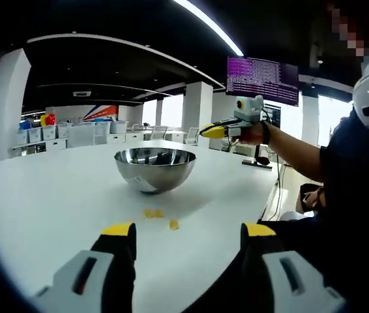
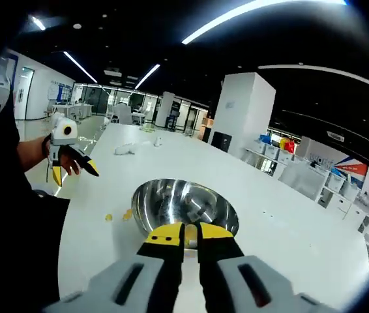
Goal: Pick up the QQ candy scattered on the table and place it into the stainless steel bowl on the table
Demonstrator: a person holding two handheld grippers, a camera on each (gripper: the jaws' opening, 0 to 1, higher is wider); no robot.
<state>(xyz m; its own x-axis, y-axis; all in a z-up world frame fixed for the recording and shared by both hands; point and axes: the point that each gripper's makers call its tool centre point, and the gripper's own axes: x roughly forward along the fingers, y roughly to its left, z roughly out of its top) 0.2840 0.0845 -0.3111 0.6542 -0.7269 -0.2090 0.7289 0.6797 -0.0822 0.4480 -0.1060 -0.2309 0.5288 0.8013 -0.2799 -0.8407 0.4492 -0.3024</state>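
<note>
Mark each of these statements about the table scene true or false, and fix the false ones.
1. The round stainless steel bowl stands upright on the white table. True.
2. The small yellow candies lie inside the bowl. False: those in the left gripper view lie on the table beside it.
3. The left gripper has its yellow-tipped jaws spread wide apart. True.
4. The right gripper has its jaws wide open. False: they sit almost together; whether they pinch a candy cannot be told.
5. The right gripper is held above the bowl. True.
6. The table is dark wood. False: it is white.
</note>
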